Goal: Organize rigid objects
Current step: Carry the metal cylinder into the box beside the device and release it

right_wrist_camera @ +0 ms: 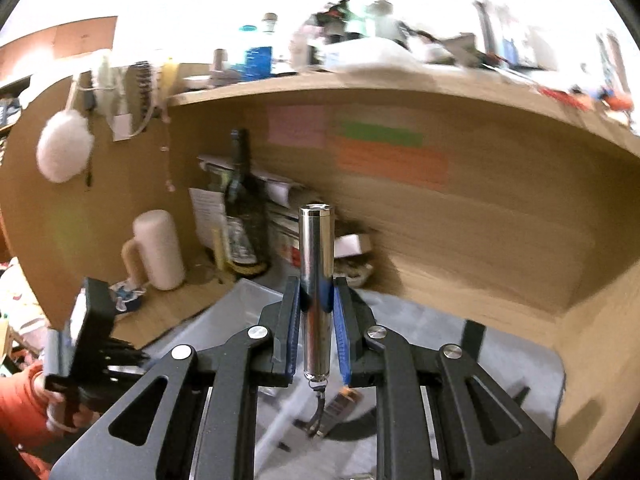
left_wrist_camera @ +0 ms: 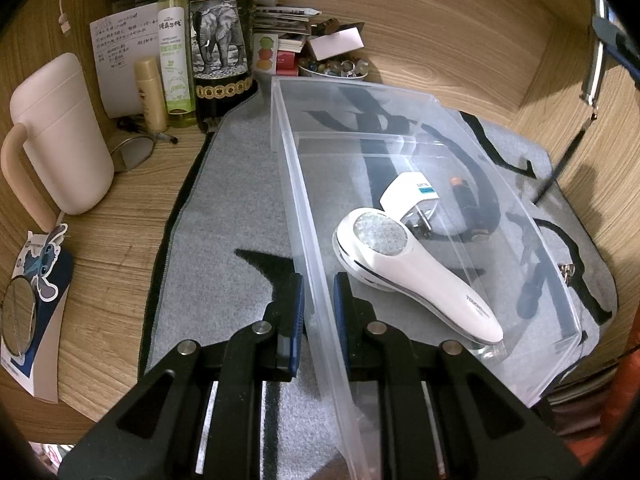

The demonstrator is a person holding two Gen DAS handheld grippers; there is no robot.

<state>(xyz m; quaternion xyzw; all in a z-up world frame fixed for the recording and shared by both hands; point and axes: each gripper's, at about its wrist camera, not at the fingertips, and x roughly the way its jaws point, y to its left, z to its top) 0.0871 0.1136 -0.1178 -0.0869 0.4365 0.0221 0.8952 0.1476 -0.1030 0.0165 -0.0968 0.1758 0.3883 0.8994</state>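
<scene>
A clear plastic bin sits on a grey mat. Inside lie a white handheld device, a white plug adapter and a small dark item with an orange tip. My left gripper is shut on the bin's near left wall. My right gripper is shut on a silver metal cylinder with a short cord at its lower end, held upright in the air above the mat. The cylinder also shows at the far right of the left wrist view. The right wrist view is blurred.
A pink mug, glasses, a green spray bottle, a small yellow tube and a dark elephant-label bottle stand left of the bin. A bowl of beads sits behind it. A round mirror lies at left.
</scene>
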